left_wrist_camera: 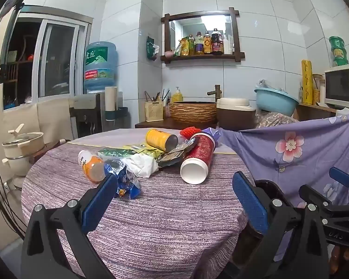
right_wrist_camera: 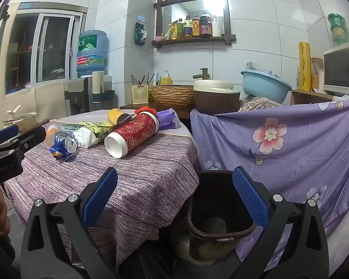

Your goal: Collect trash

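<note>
Both grippers, left (left_wrist_camera: 174,209) and right (right_wrist_camera: 174,204), are held wide, nothing gripped. Trash is piled mid-table; the crinkly blue wrapper (left_wrist_camera: 124,181) nearest looks light and slippery, probably best pinched at its bunched middle.

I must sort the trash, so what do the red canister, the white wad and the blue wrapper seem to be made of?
Red canister: probably glossy printed card or plastic, white plastic-looking rim.
White wad: soft matte tissue paper, creased.
Blue wrapper: shiny crinkled foil or plastic film, silvery inside.
</note>
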Action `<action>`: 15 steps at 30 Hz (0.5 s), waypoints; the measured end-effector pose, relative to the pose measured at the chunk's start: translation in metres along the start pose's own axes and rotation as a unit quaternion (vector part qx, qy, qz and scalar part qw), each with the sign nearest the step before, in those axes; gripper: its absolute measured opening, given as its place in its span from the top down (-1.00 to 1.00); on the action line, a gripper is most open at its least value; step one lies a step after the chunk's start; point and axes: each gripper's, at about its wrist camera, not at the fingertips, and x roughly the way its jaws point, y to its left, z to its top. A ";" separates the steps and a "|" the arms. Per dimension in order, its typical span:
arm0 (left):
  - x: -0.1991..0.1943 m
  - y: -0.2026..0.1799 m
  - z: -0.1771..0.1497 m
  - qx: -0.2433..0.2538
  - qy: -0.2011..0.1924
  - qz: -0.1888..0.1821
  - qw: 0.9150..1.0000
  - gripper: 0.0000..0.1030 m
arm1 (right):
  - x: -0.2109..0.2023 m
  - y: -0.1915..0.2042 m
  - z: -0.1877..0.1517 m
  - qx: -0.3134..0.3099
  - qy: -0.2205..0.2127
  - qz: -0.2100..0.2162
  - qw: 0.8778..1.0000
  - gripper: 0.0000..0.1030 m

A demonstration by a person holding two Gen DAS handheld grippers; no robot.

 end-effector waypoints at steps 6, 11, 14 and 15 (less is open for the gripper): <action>0.000 0.003 0.001 0.001 0.000 0.001 1.000 -0.90 | 0.000 0.000 0.000 -0.001 -0.001 -0.001 1.000 -0.91; 0.001 -0.003 -0.004 0.009 0.003 0.001 1.000 -0.90 | 0.000 0.000 0.000 -0.001 0.000 0.000 1.000 -0.91; 0.000 -0.004 -0.006 0.008 0.002 0.001 1.000 -0.90 | 0.000 -0.001 0.000 -0.001 0.000 0.000 1.000 -0.91; 0.001 -0.003 -0.003 0.009 0.003 0.002 1.000 -0.90 | 0.000 -0.001 0.000 0.000 0.000 0.000 1.000 -0.91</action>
